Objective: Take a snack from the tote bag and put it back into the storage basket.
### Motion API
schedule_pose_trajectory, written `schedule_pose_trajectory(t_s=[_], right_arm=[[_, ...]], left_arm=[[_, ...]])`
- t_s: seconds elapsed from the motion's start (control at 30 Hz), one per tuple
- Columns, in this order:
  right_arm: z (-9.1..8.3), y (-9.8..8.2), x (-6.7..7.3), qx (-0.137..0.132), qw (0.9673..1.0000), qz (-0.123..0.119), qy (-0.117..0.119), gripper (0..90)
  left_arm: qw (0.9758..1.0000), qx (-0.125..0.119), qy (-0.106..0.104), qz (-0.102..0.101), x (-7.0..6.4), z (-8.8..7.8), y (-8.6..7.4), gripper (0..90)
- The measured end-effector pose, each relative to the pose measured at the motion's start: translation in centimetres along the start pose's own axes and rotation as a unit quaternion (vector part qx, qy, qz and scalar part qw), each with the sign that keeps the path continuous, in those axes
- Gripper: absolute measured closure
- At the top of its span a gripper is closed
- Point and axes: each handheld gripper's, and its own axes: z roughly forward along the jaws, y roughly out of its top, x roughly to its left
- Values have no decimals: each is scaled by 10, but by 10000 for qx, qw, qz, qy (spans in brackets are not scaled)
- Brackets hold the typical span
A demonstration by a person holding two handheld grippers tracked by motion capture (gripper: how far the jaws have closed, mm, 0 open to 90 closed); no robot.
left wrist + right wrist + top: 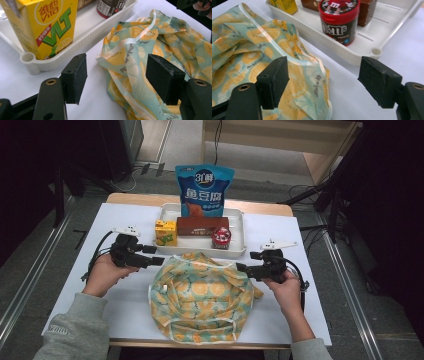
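Lemon-print bag (200, 295) lay crumpled at lower centre of the high view, flanked by both grippers. Left gripper (156, 261) stood spread, empty, its tips at the bag's upper-left edge; right gripper (241, 267) gaped wide at the upper-right edge, pinching nothing. Bare white table (310, 315) lay open at either side. Beyond sat a tray (239, 251). Right gripper view showed the candy tub (339, 21) up close; left gripper view, the yellow carton (42, 25).

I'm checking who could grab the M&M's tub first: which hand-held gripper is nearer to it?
Right. The right hand-held gripper sits just below-right of the M&M's tub; the left hand-held gripper is farther, beneath the yellow drink carton.
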Motion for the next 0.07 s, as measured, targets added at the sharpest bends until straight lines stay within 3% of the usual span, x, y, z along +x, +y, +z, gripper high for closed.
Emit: schedule_pose_trajectory(t_s=[0.07], right_arm=[[-1,-2,-3,-26,10000,47,-12,240]], left_arm=[[10000,30,6,0,1,1,-1,335]])
